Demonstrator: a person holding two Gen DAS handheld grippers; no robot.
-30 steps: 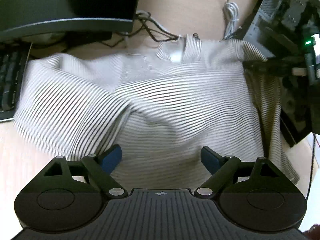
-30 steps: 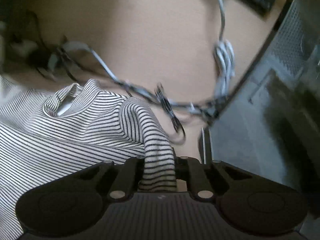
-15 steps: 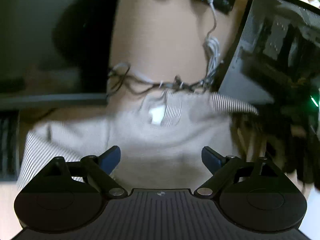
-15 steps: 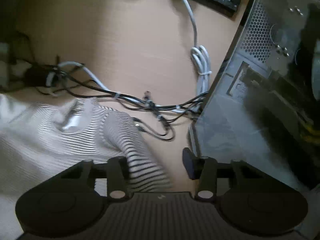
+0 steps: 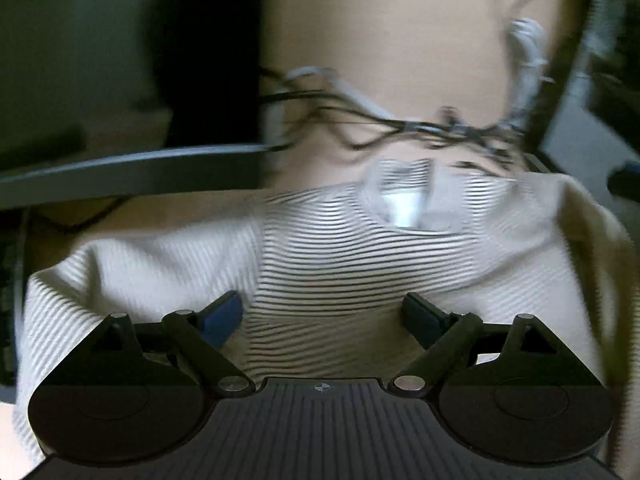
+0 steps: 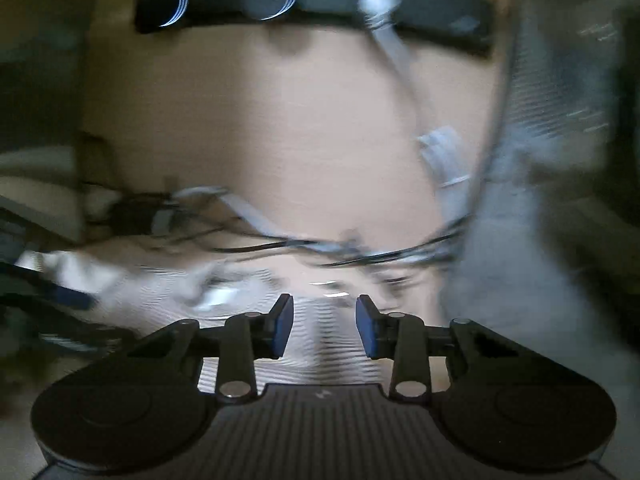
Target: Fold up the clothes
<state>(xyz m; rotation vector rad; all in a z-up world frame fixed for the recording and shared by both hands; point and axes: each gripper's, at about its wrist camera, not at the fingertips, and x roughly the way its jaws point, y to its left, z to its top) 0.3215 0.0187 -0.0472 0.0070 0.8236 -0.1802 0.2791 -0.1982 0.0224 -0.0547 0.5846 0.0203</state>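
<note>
A white shirt with thin black stripes (image 5: pixel 340 264) lies on the tan desk, its collar and white label (image 5: pixel 404 204) pointing away from me. My left gripper (image 5: pixel 322 318) is open and empty just above the shirt's body. My right gripper (image 6: pixel 324 326) is open and empty above the striped fabric (image 6: pixel 324 316) near the collar; this view is blurred by motion. The shirt's lower part is hidden under both grippers.
A tangle of black and white cables (image 5: pixel 400 120) lies just beyond the collar. A monitor base (image 5: pixel 132 168) stands at the left, a computer case (image 6: pixel 560 200) at the right, a black power strip (image 6: pixel 312 4) at the back.
My right gripper has opened and let go of the shirt's shoulder fold, then lifted away. My left gripper stayed open and shifted over the shirt.
</note>
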